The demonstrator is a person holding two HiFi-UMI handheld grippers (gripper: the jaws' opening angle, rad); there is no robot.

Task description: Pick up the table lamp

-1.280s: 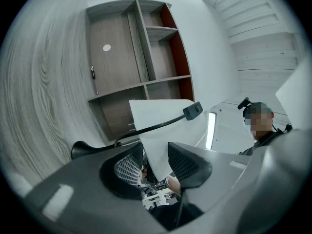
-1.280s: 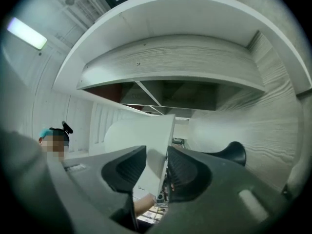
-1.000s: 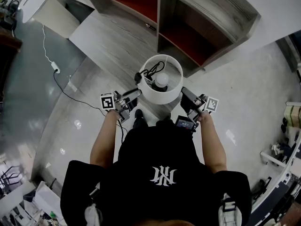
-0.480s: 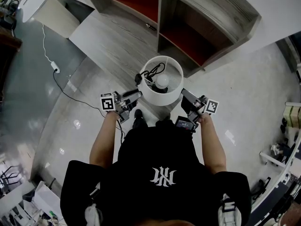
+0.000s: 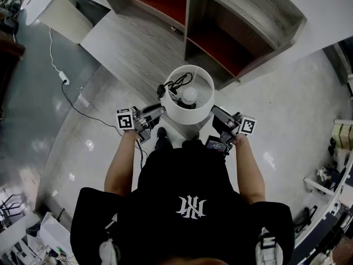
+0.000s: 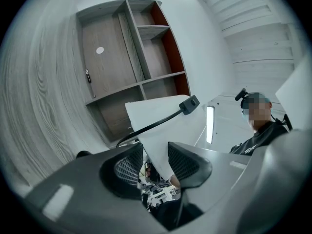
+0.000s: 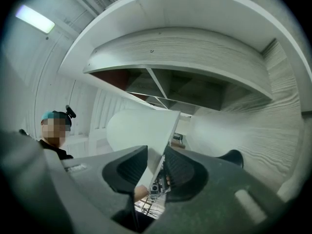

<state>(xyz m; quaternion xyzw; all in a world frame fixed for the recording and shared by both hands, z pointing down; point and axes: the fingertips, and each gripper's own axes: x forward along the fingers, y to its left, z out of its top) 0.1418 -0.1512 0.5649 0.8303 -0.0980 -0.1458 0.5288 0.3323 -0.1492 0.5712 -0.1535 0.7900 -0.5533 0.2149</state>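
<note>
The table lamp's white drum shade (image 5: 190, 114) is seen from above, with its bulb (image 5: 190, 94) and a black cord (image 5: 177, 84) inside. My left gripper (image 5: 160, 110) is at the shade's left side and my right gripper (image 5: 214, 112) at its right. In the left gripper view the shade wall (image 6: 165, 126) runs between the jaws of the left gripper (image 6: 156, 162), which pinch it; a black cord switch (image 6: 188, 104) lies across it. In the right gripper view the shade edge (image 7: 141, 128) sits between the closing jaws of the right gripper (image 7: 155, 167). The lamp's base is hidden.
A wood-grain shelf unit with red-backed compartments (image 5: 220, 43) stands just beyond the lamp. A white cable and power strip (image 5: 65, 81) lie on the glossy floor at left. Another person (image 6: 261, 130) stands across the room. My own foot (image 5: 161, 139) is below the shade.
The lamp and both grippers have kept nearly the same place. The right gripper's marker cube has tipped slightly and sits a touch lower.
</note>
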